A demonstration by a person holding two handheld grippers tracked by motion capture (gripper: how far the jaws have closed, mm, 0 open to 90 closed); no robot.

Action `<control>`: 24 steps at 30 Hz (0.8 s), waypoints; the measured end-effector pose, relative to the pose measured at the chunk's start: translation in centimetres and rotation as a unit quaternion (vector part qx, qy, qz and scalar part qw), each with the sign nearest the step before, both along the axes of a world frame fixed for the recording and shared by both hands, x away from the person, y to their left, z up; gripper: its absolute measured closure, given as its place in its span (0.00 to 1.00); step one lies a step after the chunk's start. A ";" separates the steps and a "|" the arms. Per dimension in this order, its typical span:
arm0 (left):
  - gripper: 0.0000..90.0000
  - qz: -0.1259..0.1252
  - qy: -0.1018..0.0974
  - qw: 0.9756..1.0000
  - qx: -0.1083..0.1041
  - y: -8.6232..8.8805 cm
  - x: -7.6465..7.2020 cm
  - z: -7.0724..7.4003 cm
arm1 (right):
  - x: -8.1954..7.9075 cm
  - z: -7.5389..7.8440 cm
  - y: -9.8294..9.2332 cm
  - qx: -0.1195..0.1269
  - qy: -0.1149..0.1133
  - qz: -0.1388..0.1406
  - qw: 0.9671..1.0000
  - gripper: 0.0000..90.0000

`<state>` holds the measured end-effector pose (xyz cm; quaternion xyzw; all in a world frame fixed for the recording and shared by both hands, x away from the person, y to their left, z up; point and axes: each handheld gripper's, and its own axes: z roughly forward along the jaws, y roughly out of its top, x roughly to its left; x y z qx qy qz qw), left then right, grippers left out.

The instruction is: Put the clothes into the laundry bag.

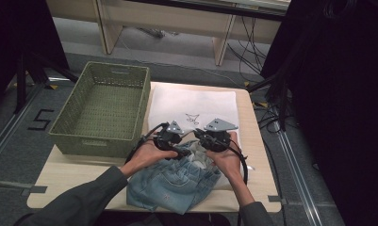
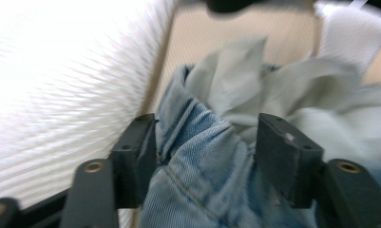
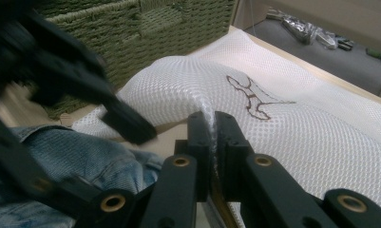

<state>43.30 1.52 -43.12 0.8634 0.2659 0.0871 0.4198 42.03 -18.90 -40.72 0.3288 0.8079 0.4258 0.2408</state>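
Crumpled blue jeans (image 1: 175,181) lie at the table's (image 1: 69,172) near edge, at 6 o'clock from a white mesh laundry bag (image 1: 196,106) spread flat across its centre. The left gripper (image 2: 204,156) straddles the denim waistband with its 2 jaws apart, while the right gripper (image 3: 213,142) has its jaws pressed together on a raised fold of the mesh bag's near edge. A green woven basket (image 1: 104,106) stands at 9 o'clock, just beside the bag.
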 end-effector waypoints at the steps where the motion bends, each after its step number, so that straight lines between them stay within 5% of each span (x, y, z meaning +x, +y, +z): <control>1: 0.40 0.002 -0.005 1.000 -0.001 0.5 -0.1 0.4 | 0.0 0.0 0.0 0.003 -0.001 -0.002 1.000 0.96; 6: 0.38 0.045 -0.045 0.998 0.000 2.1 0.7 1.1 | -0.1 0.2 0.1 -0.001 0.000 0.001 1.000 0.96; 11: 0.40 0.050 -0.053 0.997 0.012 1.4 2.0 -0.1 | -0.3 0.1 0.6 -0.003 0.001 0.007 1.000 0.96; 13: 0.52 0.038 -0.051 0.998 0.021 0.4 2.4 -1.1 | -0.2 0.1 0.8 -0.008 0.003 0.010 1.000 0.96; 17: 0.89 0.018 -0.071 0.996 0.045 0.3 2.9 -1.4 | -0.4 -0.4 1.0 -0.016 0.009 0.015 1.000 0.96; 20: 0.94 0.019 -0.064 0.997 0.033 1.4 3.2 -0.6 | -0.4 -0.7 1.0 -0.017 0.013 0.017 1.000 0.95; 24: 0.94 0.007 -0.049 0.999 0.018 2.7 3.7 0.9 | -1.3 0.1 1.6 0.016 0.043 0.049 0.998 0.72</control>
